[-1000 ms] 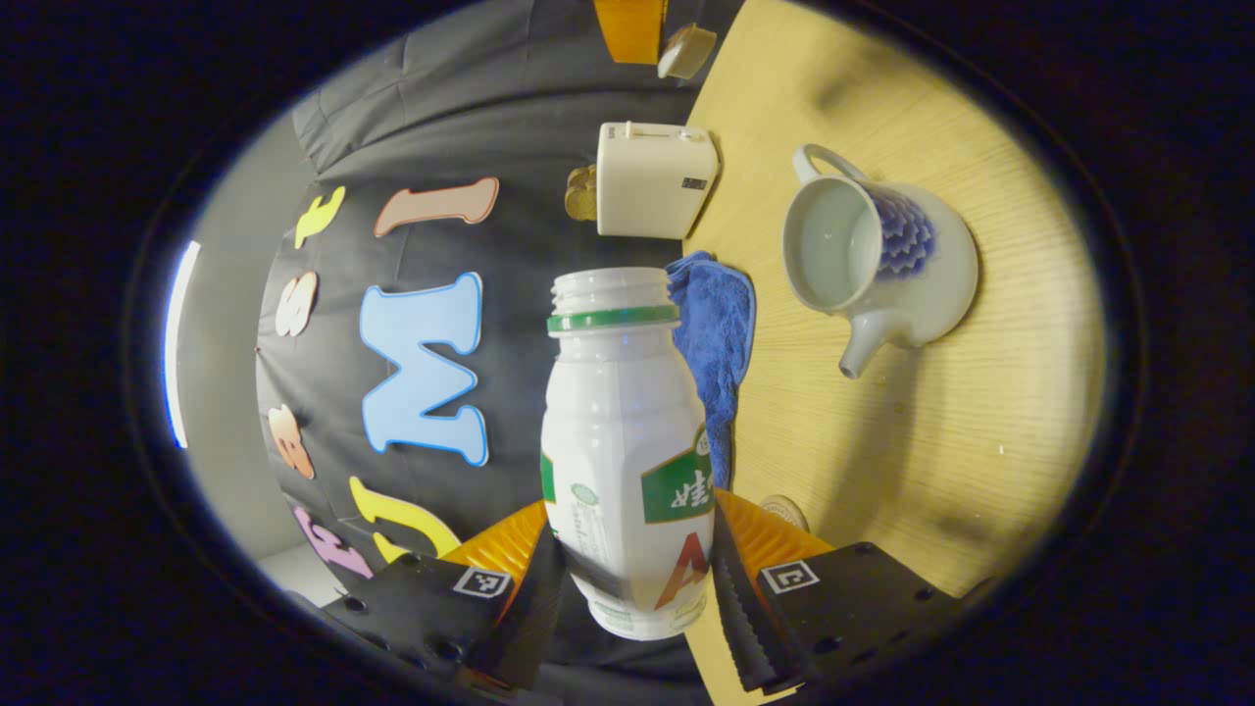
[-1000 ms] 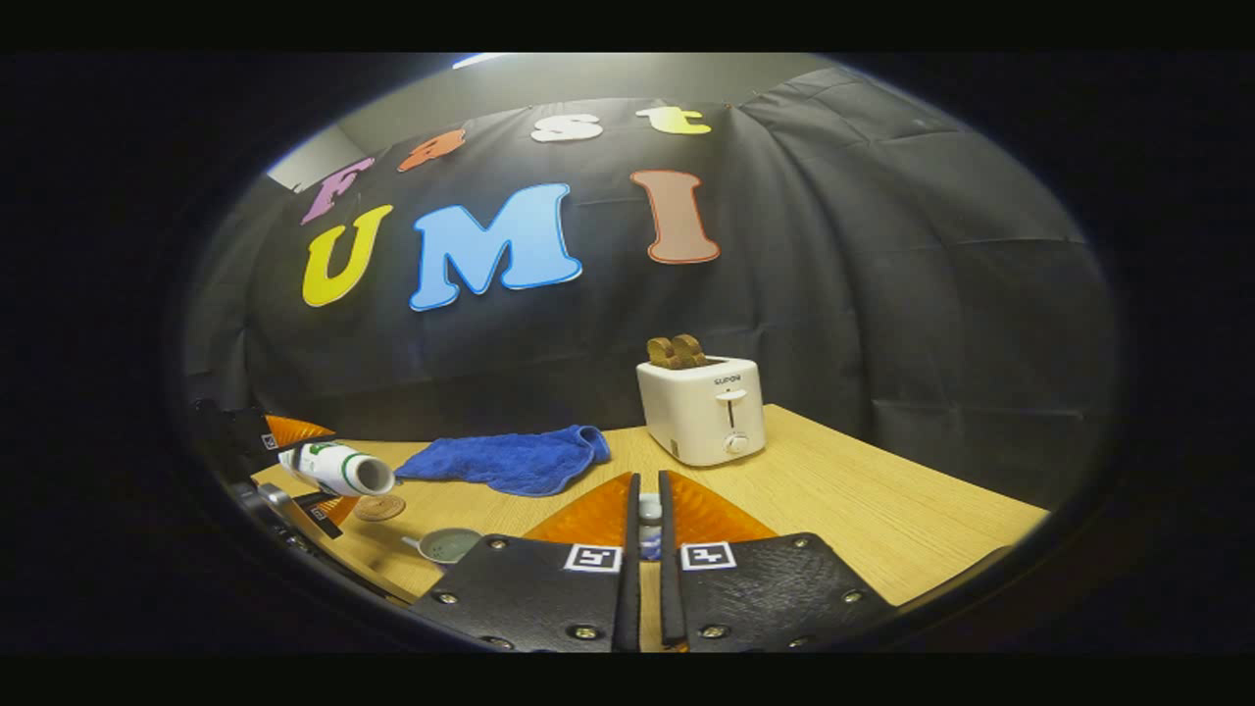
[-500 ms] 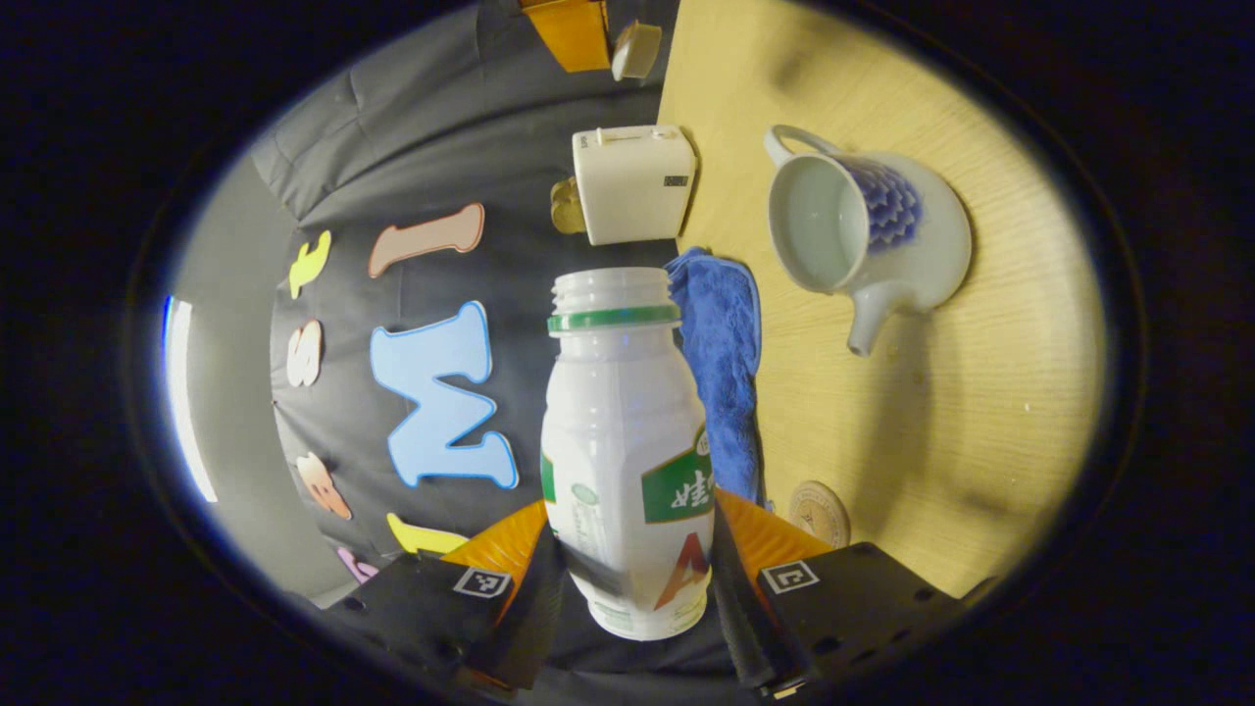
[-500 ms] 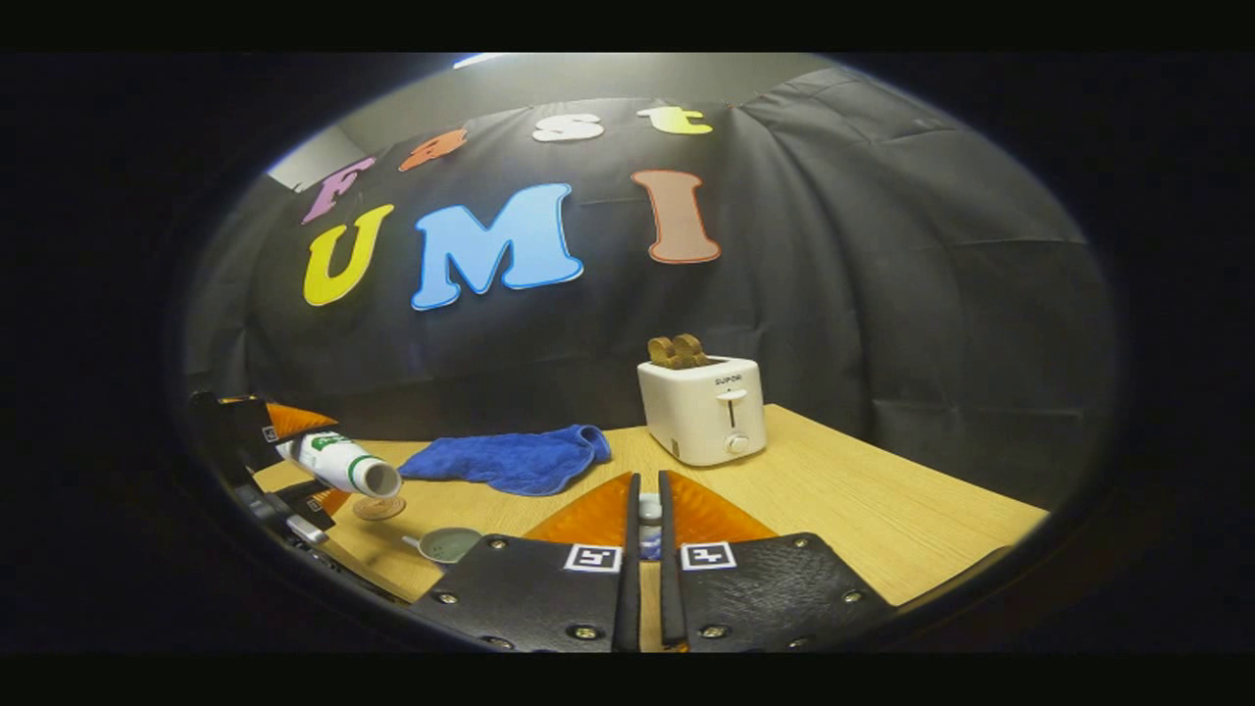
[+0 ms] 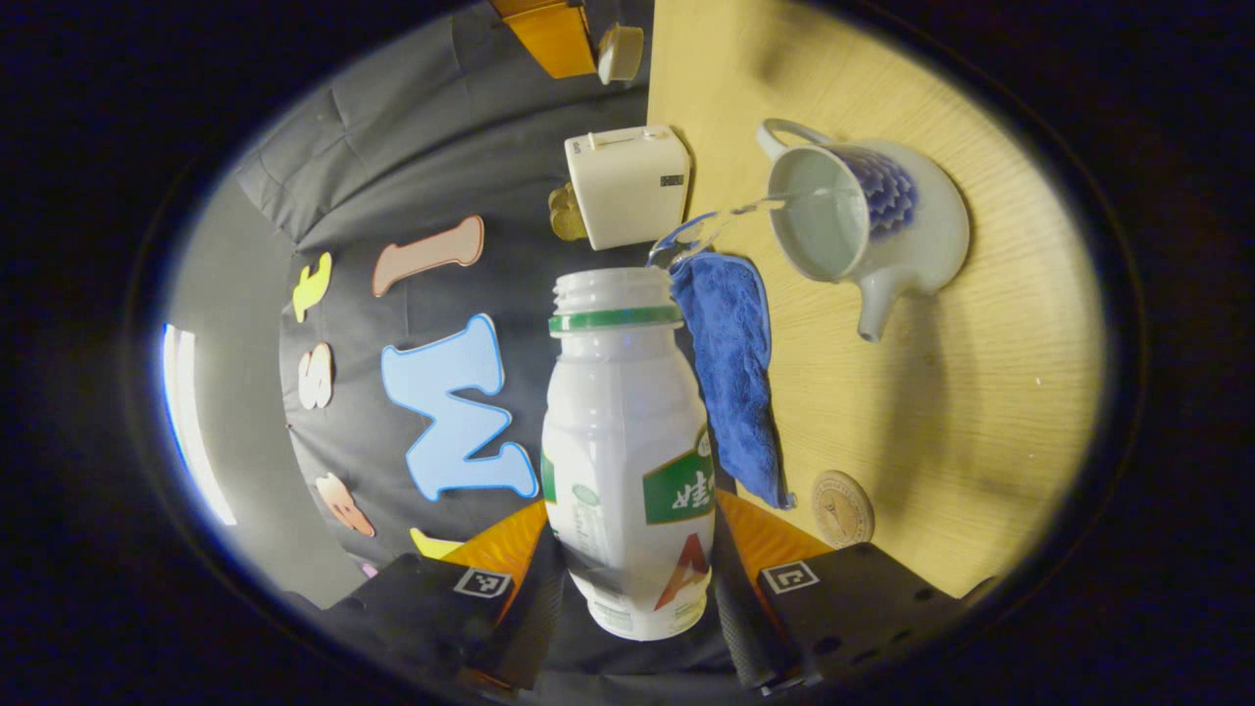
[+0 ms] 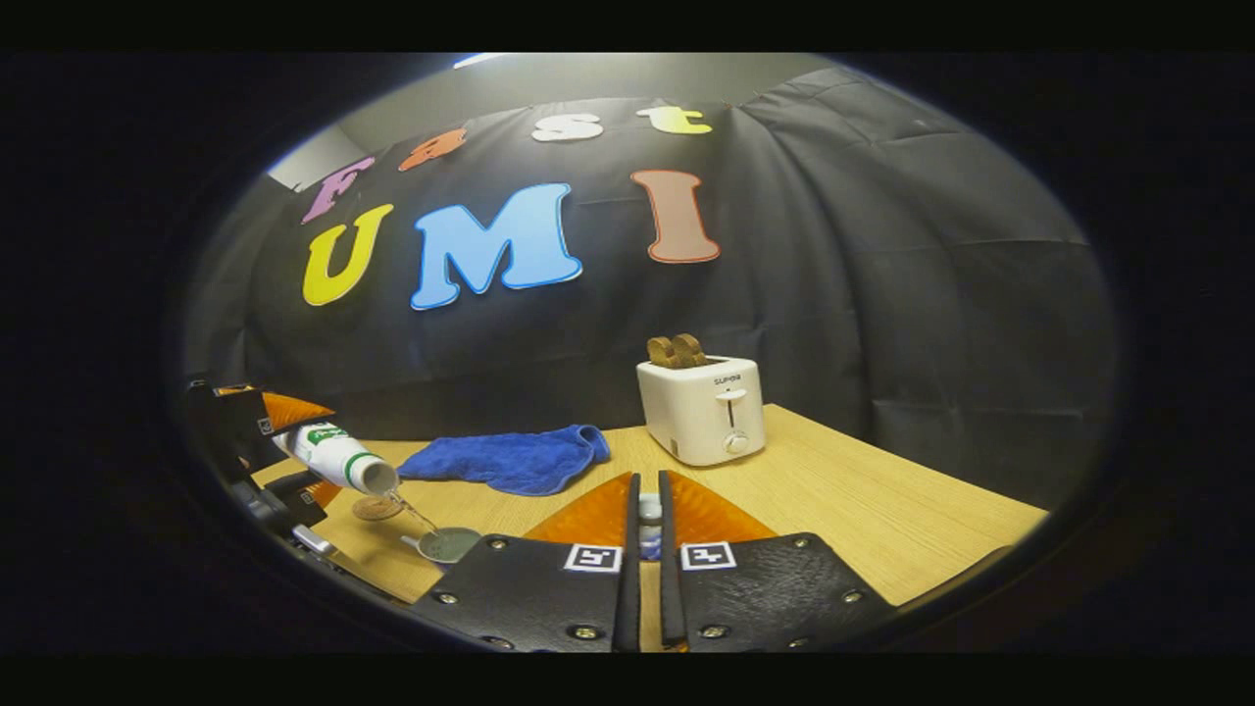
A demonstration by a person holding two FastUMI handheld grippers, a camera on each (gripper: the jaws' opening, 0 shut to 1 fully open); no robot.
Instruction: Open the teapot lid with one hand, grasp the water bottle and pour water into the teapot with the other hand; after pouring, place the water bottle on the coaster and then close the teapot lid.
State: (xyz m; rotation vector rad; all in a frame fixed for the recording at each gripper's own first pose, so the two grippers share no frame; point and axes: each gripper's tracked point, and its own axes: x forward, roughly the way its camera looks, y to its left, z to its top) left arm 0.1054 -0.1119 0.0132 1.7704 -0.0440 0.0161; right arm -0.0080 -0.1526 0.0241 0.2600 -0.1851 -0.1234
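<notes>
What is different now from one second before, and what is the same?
The left claw has tipped the water bottle further, and water now streams into the open teapot. The right claw stays shut on the teapot lid. Coaster, blue cloth and toaster have not moved.

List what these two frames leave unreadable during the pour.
- Teapot lid: right gripper view, a sliver between the right gripper's fingers; its shape is hidden.
- Water level: left gripper view, the water bottle is opaque; the teapot interior is too pale to judge.
- Teapot: right gripper view, cut off by the fingers; just the rim shows.
- Coaster: its pattern is too small.
</notes>
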